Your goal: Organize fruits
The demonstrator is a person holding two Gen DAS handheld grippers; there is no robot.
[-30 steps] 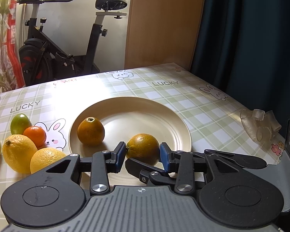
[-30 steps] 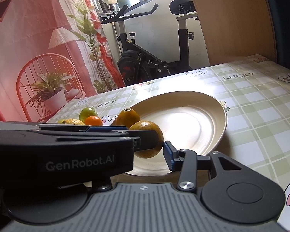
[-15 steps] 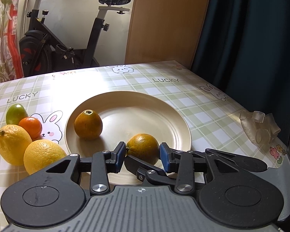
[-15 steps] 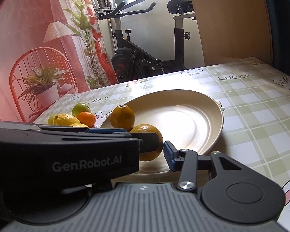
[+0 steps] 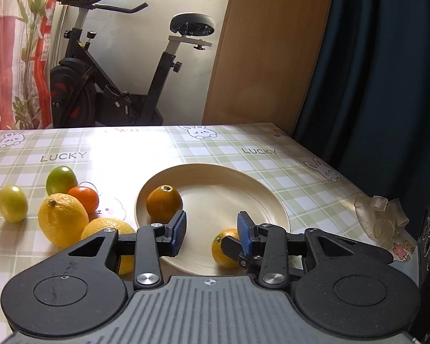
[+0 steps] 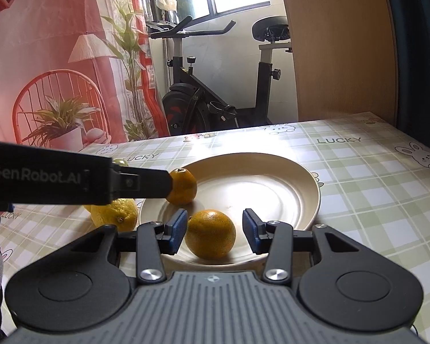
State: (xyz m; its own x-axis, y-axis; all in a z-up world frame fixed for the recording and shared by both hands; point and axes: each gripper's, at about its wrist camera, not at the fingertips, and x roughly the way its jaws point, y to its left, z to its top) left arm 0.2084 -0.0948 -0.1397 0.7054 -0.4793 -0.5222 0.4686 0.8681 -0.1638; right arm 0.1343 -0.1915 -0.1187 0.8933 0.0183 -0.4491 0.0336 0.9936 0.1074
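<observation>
Straddling near orange (image 6: 210, 234) lower centre on plate (image 6: 295, 172), right gripper (image 6: 214, 230) wide open, gripping nothing, likely just set down. Left gripper (image 5: 211, 232) also open, empty, facing lemons (image 5: 62, 219) lower left, probable next pick.

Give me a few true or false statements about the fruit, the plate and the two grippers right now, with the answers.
1. Two oranges lie on the plate. True: the near orange and the far orange.
2. The right gripper is clamped on the near orange. False: its jaws stand open on either side of it.
3. The left gripper holds a lemon. False: it is open and empty.
4. The lemon lies on the table, off the plate. True.
</observation>
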